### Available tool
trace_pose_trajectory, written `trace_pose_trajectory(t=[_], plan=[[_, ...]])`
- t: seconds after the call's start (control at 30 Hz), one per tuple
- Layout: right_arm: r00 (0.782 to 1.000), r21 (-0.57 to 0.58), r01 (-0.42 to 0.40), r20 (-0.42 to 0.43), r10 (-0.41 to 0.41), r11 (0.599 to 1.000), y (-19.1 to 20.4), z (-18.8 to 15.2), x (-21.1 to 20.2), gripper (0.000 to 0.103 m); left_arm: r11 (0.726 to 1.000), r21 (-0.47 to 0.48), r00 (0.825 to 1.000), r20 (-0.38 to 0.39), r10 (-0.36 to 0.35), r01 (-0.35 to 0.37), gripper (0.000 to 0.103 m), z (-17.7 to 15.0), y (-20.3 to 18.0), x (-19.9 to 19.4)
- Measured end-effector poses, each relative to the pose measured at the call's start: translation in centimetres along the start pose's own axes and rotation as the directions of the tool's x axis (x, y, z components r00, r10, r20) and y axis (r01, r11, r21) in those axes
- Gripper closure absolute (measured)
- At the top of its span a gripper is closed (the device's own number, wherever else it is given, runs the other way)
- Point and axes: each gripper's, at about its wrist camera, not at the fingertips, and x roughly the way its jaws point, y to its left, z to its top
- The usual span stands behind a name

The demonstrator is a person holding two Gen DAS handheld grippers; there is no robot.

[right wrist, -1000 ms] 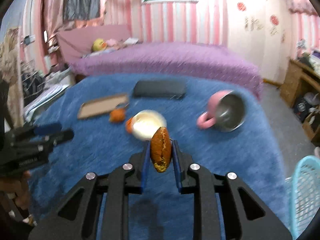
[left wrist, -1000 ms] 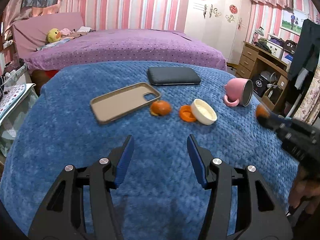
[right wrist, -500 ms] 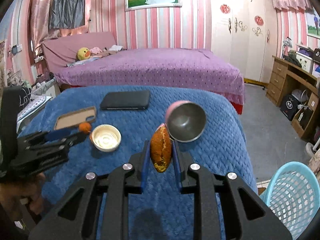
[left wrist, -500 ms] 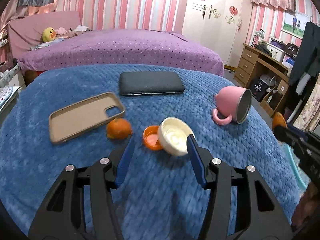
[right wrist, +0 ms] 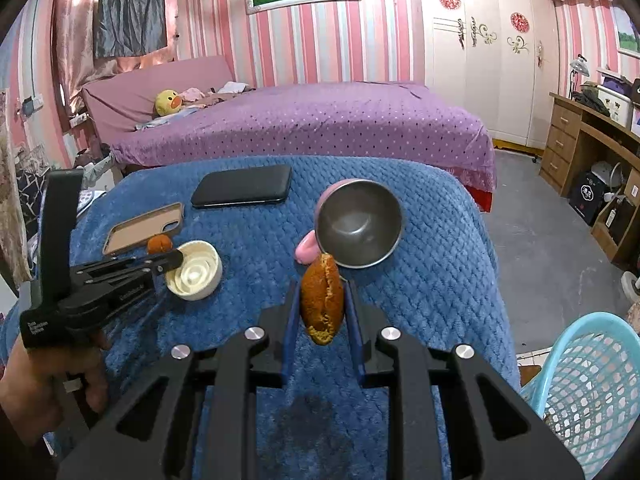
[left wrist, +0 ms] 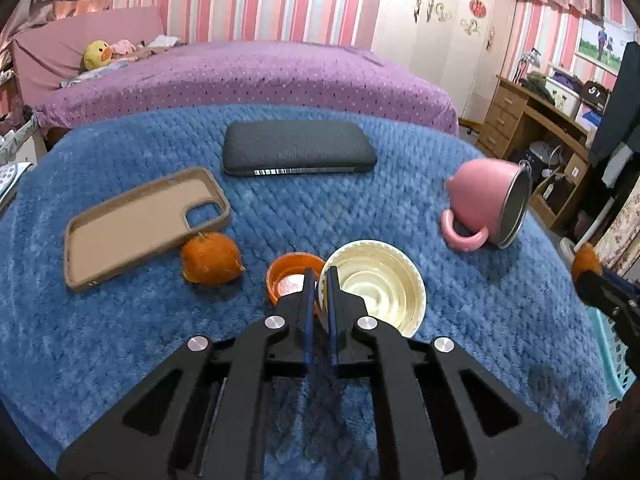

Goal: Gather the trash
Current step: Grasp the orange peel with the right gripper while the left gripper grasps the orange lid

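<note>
A cream plastic lid (left wrist: pixel 380 284) lies open side up on the blue blanket, with a small orange cap (left wrist: pixel 288 276) touching its left side. My left gripper (left wrist: pixel 319 280) is closing its jaws on the lid's left rim, and the pads pinch the ribbed edge. In the right wrist view its tip sits at that lid (right wrist: pixel 194 270). A piece of orange peel (left wrist: pixel 210 258) lies left of the cap. My right gripper (right wrist: pixel 322 300) is shut on another brown-orange peel piece (right wrist: pixel 322 304), held above the blanket's right part.
A pink mug (left wrist: pixel 480 204) lies on its side at the right. A tan phone case (left wrist: pixel 144 220) and a black phone (left wrist: pixel 298 152) lie further back. A turquoise basket (right wrist: pixel 580 368) stands on the floor off the blanket's right edge. A purple bed stands behind.
My left gripper moved forward to the cream lid and shut on its rim. The right gripper swung right with its peel, and the basket came into view.
</note>
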Motion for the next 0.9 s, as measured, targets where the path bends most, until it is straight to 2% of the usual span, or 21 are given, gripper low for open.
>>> trace_pose_trajectory(t=[0.2,0.43,0.73,0.9], plan=[[1.0,0.012,-0.013,0.019,0.013,1.0,-0.2,0.0,-0.8,0.08,0.999,0.032,0.997,0.065,-0.038,0.036,0.099,0.1,0.2,-3.9],[0.999,0.015,-0.025,0.042,0.025,1.0,0.1,-0.7,-2.7,0.08,0.997,0.072,0.995,0.1,-0.016,0.009,0.099,-1.2,0.8,-7.8],[0.996,0.026,-0.001,0.09,-0.001,1.0,0.3,-1.4,-6.3,0.08,0.998,0.057,0.989,0.146,-0.014,0.006,0.099,-2.1,2.0,-11.7],[0.995,0.04,-0.021,0.098,0.016,0.999,0.0,-1.7,-7.6,0.08,0.999,0.042,0.983,0.181,-0.032,0.025,0.099,-2.4,1.8,-13.6]])
